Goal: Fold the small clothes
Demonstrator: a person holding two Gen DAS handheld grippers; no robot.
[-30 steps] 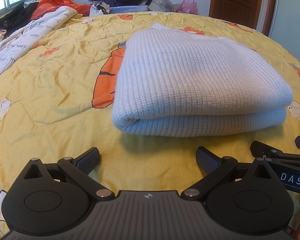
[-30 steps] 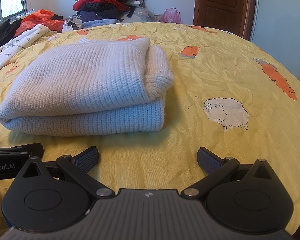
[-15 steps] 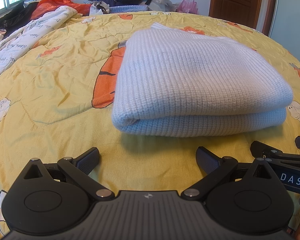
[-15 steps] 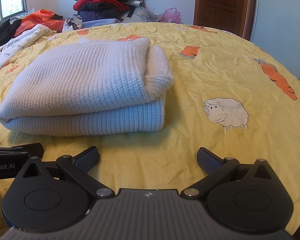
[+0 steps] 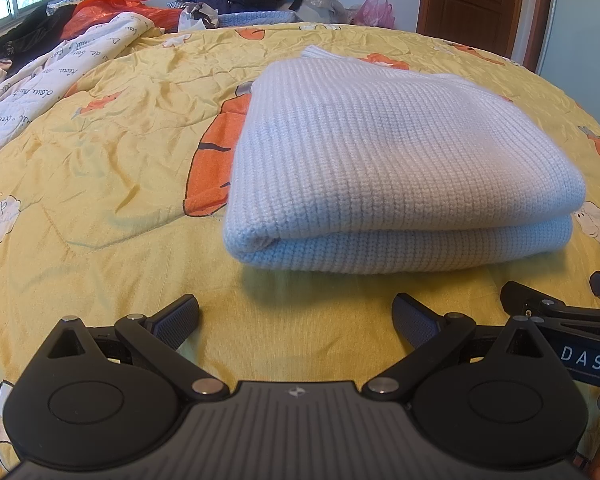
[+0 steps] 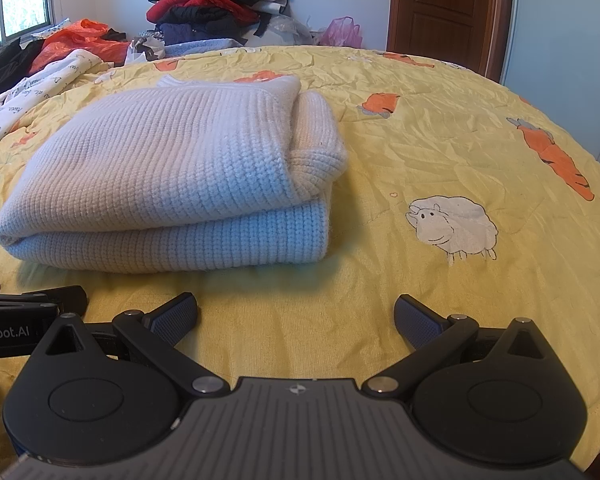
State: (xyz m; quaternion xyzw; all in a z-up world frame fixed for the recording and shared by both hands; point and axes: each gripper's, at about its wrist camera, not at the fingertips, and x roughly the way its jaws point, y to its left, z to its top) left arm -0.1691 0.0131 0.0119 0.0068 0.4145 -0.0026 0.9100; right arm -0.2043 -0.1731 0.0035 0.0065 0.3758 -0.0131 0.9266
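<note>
Sweater (image 5: 400,168), chunky ribbed knit, lies folded on crinkled quilt (image 5: 100,168); both hand-held grippers gape empty.

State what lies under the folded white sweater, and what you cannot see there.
The folded white knit sweater rests on the yellow bedspread. An orange carrot print runs under its left edge; the part beneath is hidden. Anything tucked inside the fold cannot be seen.

Home bedroom: bed w/ yellow cartoon quilt (image 6: 440,152), clothes heap (image 6: 220,4), wooden door (image 6: 444,4), window (image 6: 16,0).
</note>
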